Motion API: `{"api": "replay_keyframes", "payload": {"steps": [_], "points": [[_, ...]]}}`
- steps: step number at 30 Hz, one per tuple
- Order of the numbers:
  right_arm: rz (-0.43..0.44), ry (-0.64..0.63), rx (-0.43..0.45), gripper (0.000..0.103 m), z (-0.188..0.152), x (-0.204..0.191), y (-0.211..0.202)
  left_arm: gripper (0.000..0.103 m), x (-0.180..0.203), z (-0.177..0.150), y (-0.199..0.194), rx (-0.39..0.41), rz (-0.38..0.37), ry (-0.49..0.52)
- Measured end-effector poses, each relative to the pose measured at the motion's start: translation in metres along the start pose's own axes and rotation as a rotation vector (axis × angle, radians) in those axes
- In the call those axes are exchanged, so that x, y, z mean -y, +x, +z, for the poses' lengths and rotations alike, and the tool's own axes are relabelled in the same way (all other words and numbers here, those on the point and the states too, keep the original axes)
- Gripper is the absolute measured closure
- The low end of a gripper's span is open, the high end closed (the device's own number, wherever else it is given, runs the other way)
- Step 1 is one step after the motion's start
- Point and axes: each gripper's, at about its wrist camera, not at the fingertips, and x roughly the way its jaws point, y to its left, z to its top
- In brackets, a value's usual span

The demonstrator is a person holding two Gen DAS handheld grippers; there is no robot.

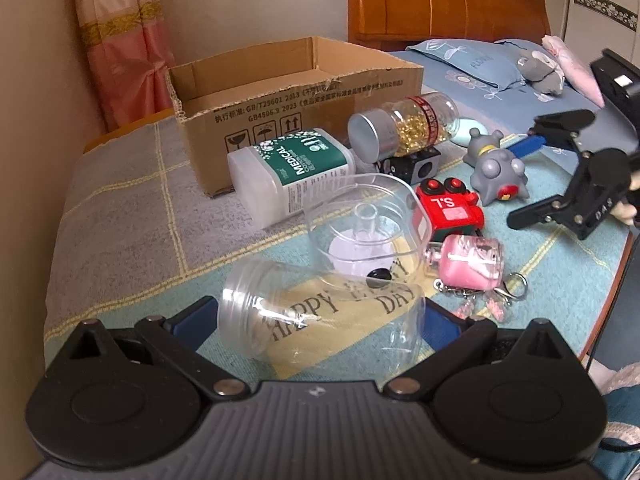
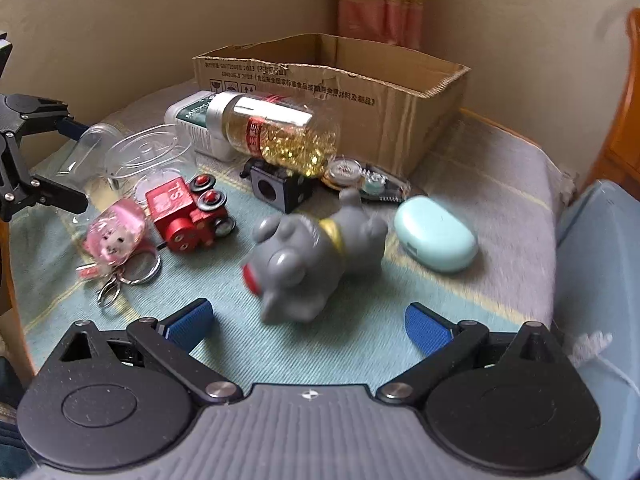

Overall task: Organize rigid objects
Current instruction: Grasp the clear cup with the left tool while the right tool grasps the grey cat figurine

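A clear plastic cup [image 1: 320, 320] printed "HAPPY EVERY DAY" lies on its side between the blue pads of my left gripper [image 1: 320, 314], which is open around it. Seen in the right wrist view, the left gripper [image 2: 80, 164] also straddles that cup [image 2: 88, 148]. My right gripper [image 2: 310, 320] is open and holds nothing. A grey toy animal [image 2: 308, 256] lies just ahead of it, blurred. The open cardboard box [image 1: 300, 92] stands at the back of the cloth. In the left wrist view, the right gripper [image 1: 516, 184] hovers beside the grey toy [image 1: 496, 168].
On the checked cloth lie a capsule bottle [image 2: 276, 132], a white medical cotton tub [image 1: 292, 168], a clear lid [image 1: 368, 224], a red toy train [image 2: 184, 212], a pink keychain [image 2: 116, 236], a black cube [image 2: 280, 188] and a mint case [image 2: 436, 234]. A bed [image 1: 520, 92] adjoins.
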Motion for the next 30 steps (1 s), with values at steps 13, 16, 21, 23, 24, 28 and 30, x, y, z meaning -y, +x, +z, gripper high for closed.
{"api": "replay_keyframes", "payload": {"steps": [13,16,21,23,24,28,30], "points": [[0.056,-0.113,-0.03,0.0,0.028,0.002,0.019,0.002,0.001,0.001,0.001,-0.01,0.008,-0.012],[0.062,-0.139,-0.042,0.002,0.031,-0.001,0.018,0.003,0.002,0.0,0.0,-0.009,0.009,-0.007],[0.07,-0.167,-0.066,0.012,0.033,0.0,0.015,0.003,0.002,0.002,0.0,-0.004,0.004,0.003],[0.072,-0.175,-0.072,0.018,0.035,0.0,0.014,0.004,0.002,0.002,0.0,-0.002,0.005,0.001],[0.071,-0.178,-0.079,0.02,0.036,0.0,0.013,0.006,0.002,0.002,0.0,-0.003,0.002,-0.002],[0.044,-0.15,-0.103,0.023,0.039,-0.003,0.011,0.008,0.002,0.003,-0.002,-0.006,-0.005,-0.009],[0.021,-0.133,-0.115,0.025,0.04,-0.006,0.009,0.008,0.001,0.004,-0.003,-0.007,0.003,-0.011]]}}
